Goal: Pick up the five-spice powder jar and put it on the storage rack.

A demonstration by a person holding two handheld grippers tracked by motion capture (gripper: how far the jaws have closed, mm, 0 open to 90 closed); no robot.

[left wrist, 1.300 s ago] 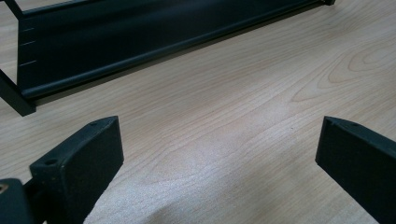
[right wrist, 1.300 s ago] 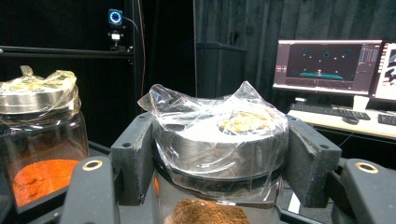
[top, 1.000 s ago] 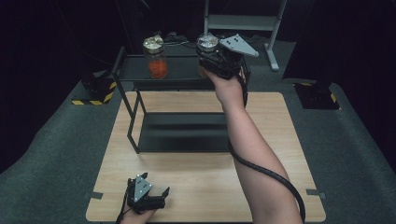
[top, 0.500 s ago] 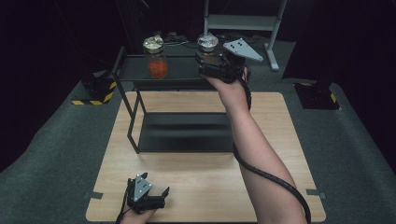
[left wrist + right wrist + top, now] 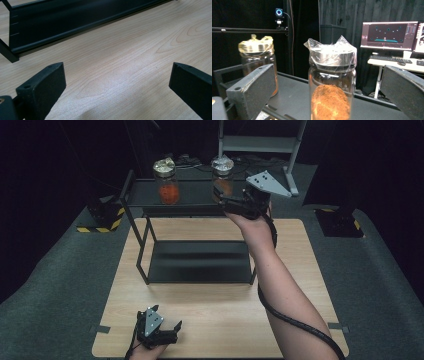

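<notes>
Two glass jars stand on the top shelf (image 5: 195,195) of a black rack. The left jar (image 5: 167,182) (image 5: 257,57) holds orange contents under a foil-like cover. The right jar (image 5: 222,177) (image 5: 332,95), wrapped in clear film over a metal lid, holds brown-orange powder. My right gripper (image 5: 226,202) (image 5: 327,68) is level with this jar, just short of it. Its jaws have just been opening and now stand wide; the jar shows between them without touching either pad. My left gripper (image 5: 170,332) (image 5: 117,72) rests open on the wooden table near the front edge, holding nothing.
The rack's lower shelf (image 5: 200,262) lies on the wooden table (image 5: 300,270). Behind the rack stands a grey metal frame (image 5: 260,142). A black-and-yellow striped base (image 5: 100,217) sits left of the table. A lit monitor (image 5: 389,33) stands on a desk far behind.
My right gripper has let go of the right jar and drawn back toward the person and slightly right. The jar stays upright on the top shelf. The left gripper has not moved.
</notes>
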